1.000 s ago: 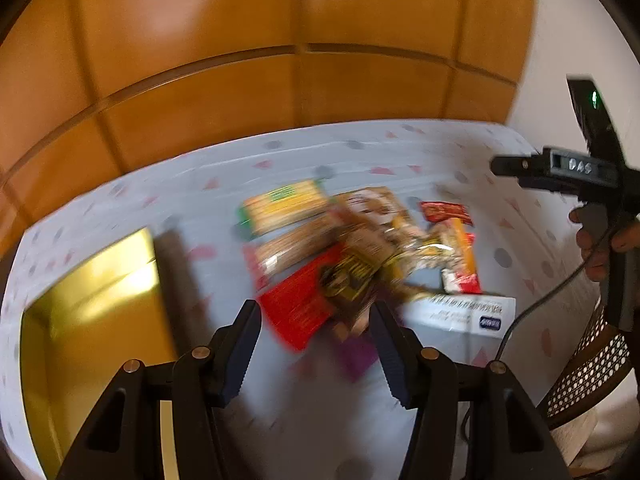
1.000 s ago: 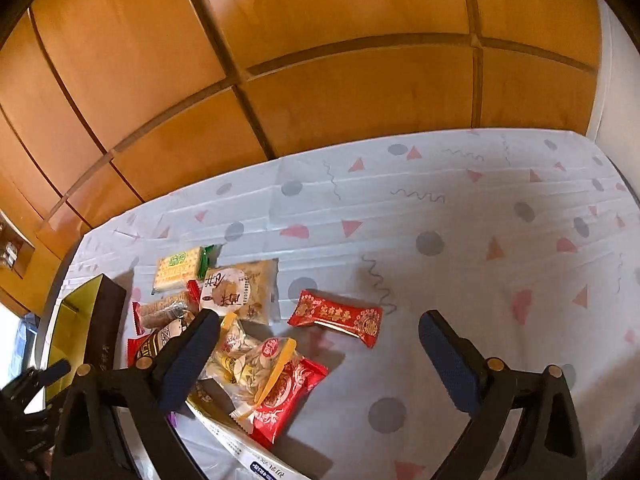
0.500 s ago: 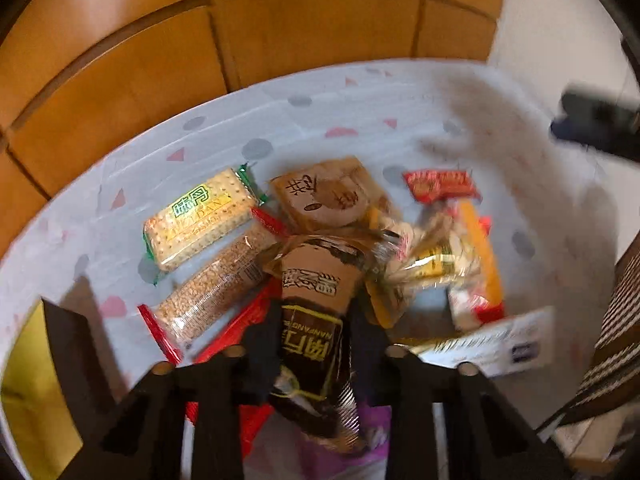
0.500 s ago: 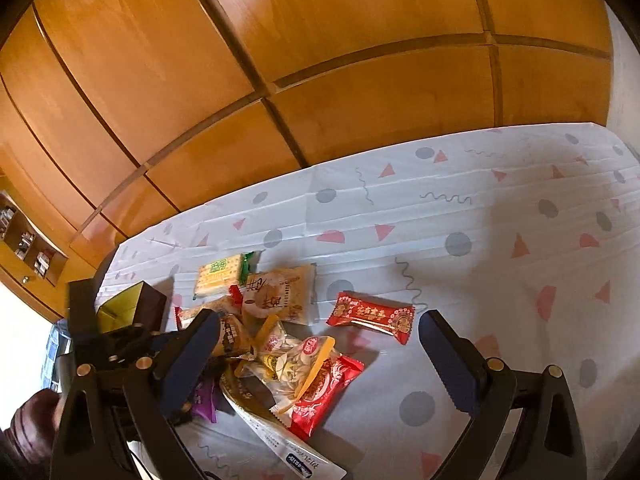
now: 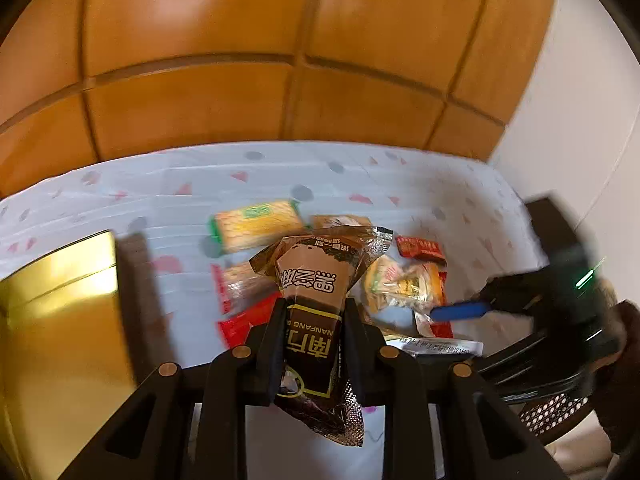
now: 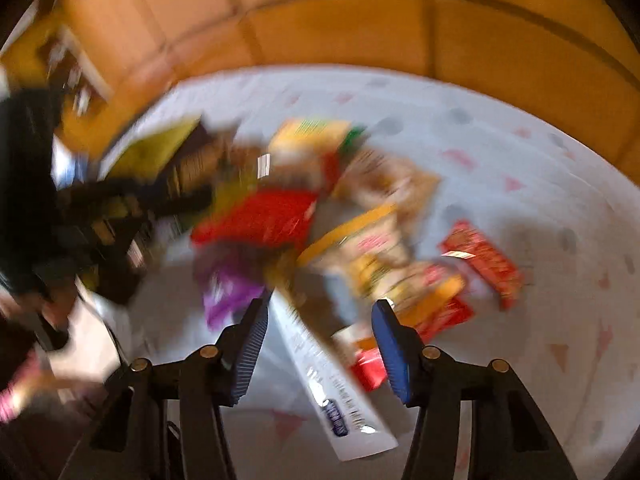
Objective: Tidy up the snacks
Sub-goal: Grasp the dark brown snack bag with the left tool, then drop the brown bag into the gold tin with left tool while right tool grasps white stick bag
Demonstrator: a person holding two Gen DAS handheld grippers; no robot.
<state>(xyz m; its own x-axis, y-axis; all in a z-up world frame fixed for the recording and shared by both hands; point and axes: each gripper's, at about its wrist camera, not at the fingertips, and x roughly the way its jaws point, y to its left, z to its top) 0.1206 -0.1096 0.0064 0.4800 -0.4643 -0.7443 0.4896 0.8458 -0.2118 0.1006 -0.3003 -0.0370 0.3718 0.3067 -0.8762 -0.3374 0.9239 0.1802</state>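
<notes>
My left gripper [image 5: 314, 312] is shut on a brown snack packet [image 5: 316, 284] and holds it up above the snack pile [image 5: 404, 284]. A gold box [image 5: 56, 320] sits open at the left. My right gripper [image 6: 320, 312] is open, low over the pile, with a long white packet [image 6: 328, 392] between and under its jaws. A red flat packet [image 6: 260, 220], a purple packet [image 6: 224, 284] and a small red packet [image 6: 484, 260] lie around it. The right wrist view is blurred.
The snacks lie on a white tablecloth with grey dots and pink triangles [image 5: 360, 176]. A wooden panelled wall [image 5: 280, 60] stands behind. A green-edged cracker packet [image 5: 256, 224] lies at the back of the pile. A wicker chair [image 5: 560, 408] is at the right.
My left gripper has shut on the brown packet and lifted it off the pile. My right gripper has dropped down close to the pile over the white packet.
</notes>
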